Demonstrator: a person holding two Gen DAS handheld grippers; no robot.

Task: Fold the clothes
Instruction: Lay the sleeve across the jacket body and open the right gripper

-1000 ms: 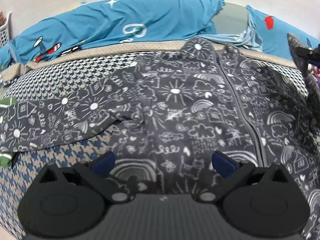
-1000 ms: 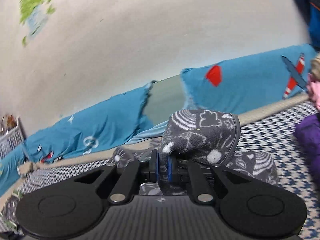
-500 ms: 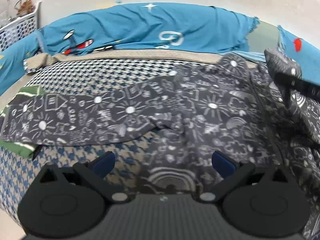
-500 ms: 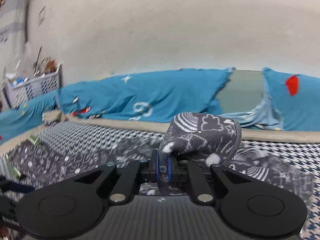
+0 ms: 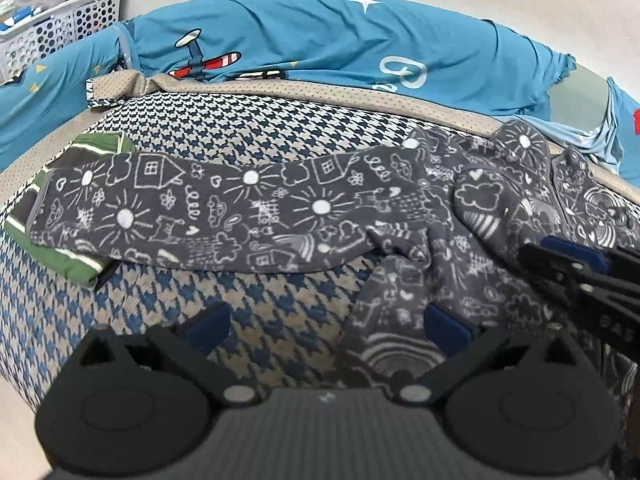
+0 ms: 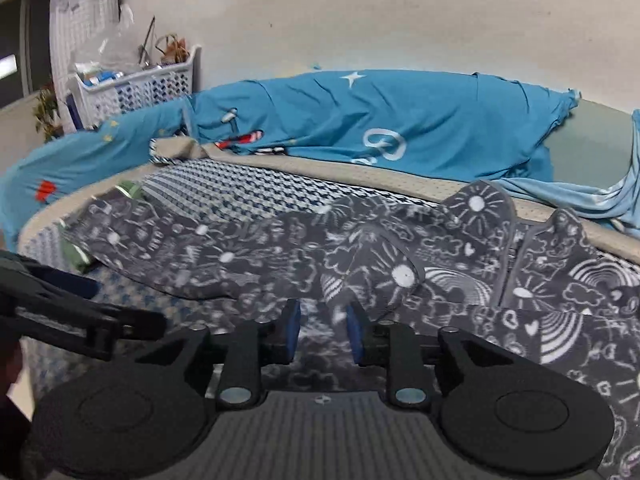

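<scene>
Bed: a bed with a blue-and-cream houndstooth cover carries everything; blue bedding with a plane print is bunched along the wall behind it.
Garment: a grey onesie with white doodles lies flat on the bed, its body to the right in the left wrist view, its zip running away from the cameras.
Sleeve: 1 long sleeve stretches out to the left, its long axis across the bed, its cuff end lying over a folded green striped cloth.
Folded part: the other sleeve end lies turned in over the chest, just ahead of the right gripper.
Right gripper: the right gripper has its jaws opening; the folded sleeve end lies just beyond the pads, and no pad looks pressed on it.
Left gripper: the left gripper has its jaws wide apart with nothing between them, low over the bed cover and the onesie's lower edge.
Key relation: the stretched sleeve lies ahead and to the left of the left jaws, well apart from the right gripper, so the left hand is judged the nearer one for folding it in.
Basket: a white plastic basket stands against the wall at far left.
Writing: pale curly lettering on the blue bedding is too creased to read; white letters on the right gripper's body, at the right edge of the left wrist view, are cut off.
</scene>
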